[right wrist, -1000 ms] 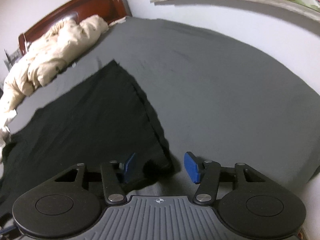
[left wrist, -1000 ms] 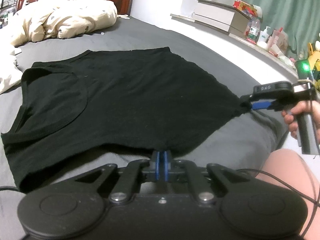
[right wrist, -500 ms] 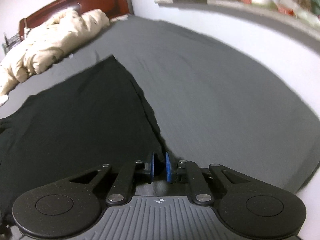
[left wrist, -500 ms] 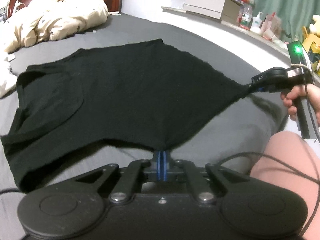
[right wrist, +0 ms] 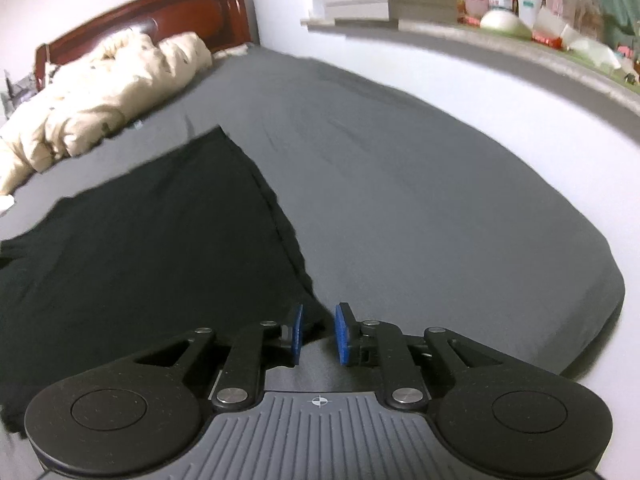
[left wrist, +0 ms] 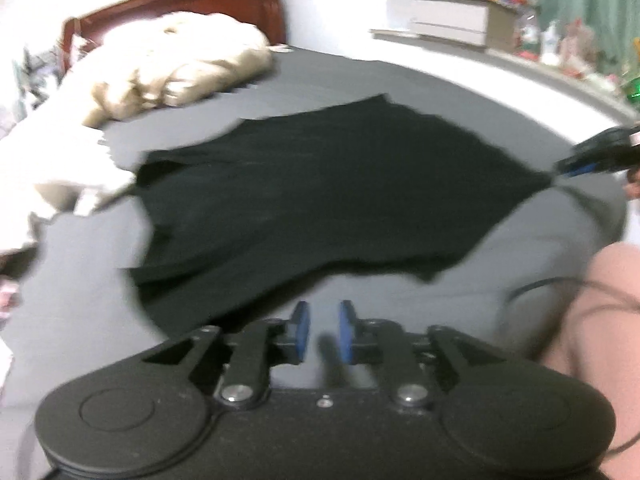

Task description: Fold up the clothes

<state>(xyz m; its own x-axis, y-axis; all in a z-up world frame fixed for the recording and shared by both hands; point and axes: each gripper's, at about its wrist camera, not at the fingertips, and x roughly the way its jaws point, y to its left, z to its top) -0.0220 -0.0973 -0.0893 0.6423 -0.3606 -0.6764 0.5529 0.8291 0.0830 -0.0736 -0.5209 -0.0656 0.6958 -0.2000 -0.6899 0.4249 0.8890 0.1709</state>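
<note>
The black garment [left wrist: 328,184] lies spread flat on the grey bed [right wrist: 440,200], its right-hand corner drawn out to a point toward the bed's near edge. It is judged to be thin knit fabric: light, limp, without stiffness, and not fragile. It will sag between any two held points and drag across the sheet instead of sliding cleanly. Hold is best taken at hems and corners, where the doubled edge gives the pads more to bite on.

Left tongs [left wrist: 323,334]: blue pads parted by a narrow gap, nothing between them; the near hem of the garment lies just ahead, apart from the pads.

Right tongs [right wrist: 318,334]: pads likewise parted by a narrow gap. The garment's corner lies at the left pad and may touch it; no cloth is clamped. The left view is blurred and settles this no further.

A cream duvet [right wrist: 100,92] is bunched by the headboard, well apart from the garment.
</note>
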